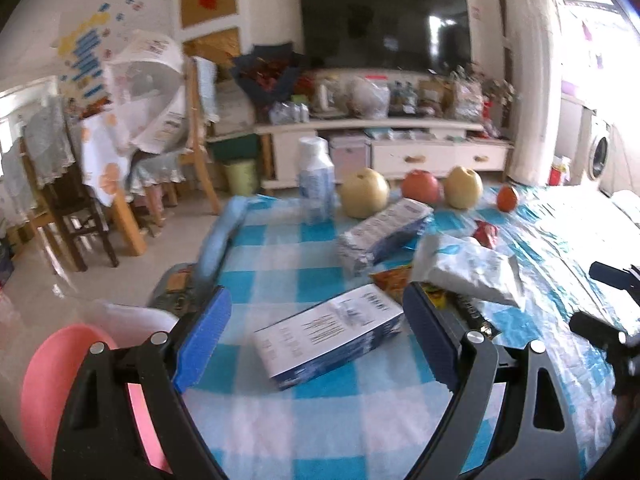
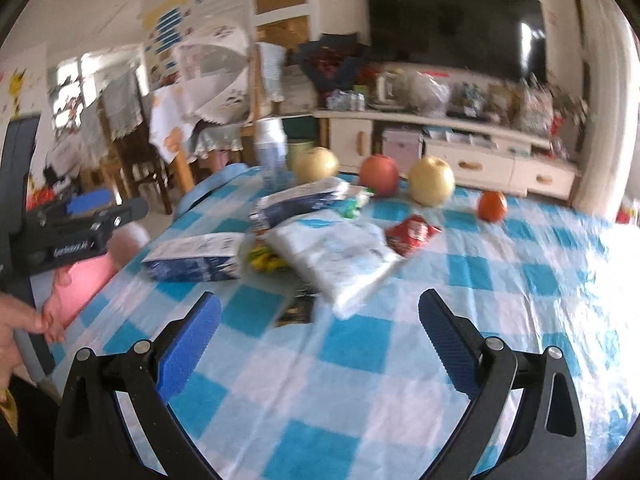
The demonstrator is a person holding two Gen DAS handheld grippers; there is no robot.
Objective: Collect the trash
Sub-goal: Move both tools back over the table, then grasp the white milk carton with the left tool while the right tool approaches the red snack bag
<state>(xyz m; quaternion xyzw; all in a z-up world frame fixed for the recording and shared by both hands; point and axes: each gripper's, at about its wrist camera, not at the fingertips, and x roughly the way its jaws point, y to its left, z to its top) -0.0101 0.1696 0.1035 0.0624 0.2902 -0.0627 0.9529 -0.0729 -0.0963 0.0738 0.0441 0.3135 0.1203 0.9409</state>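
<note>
A blue-and-white carton (image 1: 330, 334) lies flat on the blue checked tablecloth (image 1: 320, 420), between the open fingers of my left gripper (image 1: 316, 336). Behind it lie a second crushed carton (image 1: 382, 230), a white plastic bag (image 1: 472, 266), a yellow snack wrapper (image 1: 394, 280) and a red wrapper (image 1: 486, 234). My right gripper (image 2: 320, 344) is open and empty above the cloth, short of the white bag (image 2: 340, 256). The near carton (image 2: 196, 258), red wrapper (image 2: 412, 234) and far carton (image 2: 298, 202) show in the right wrist view.
A pink bin with a white liner (image 1: 60, 384) stands at the table's left edge. Two pears (image 1: 364, 192), an apple (image 1: 420, 186), a small orange (image 1: 507, 198) and a bottle (image 1: 316, 178) stand along the far edge. Chairs stand to the left.
</note>
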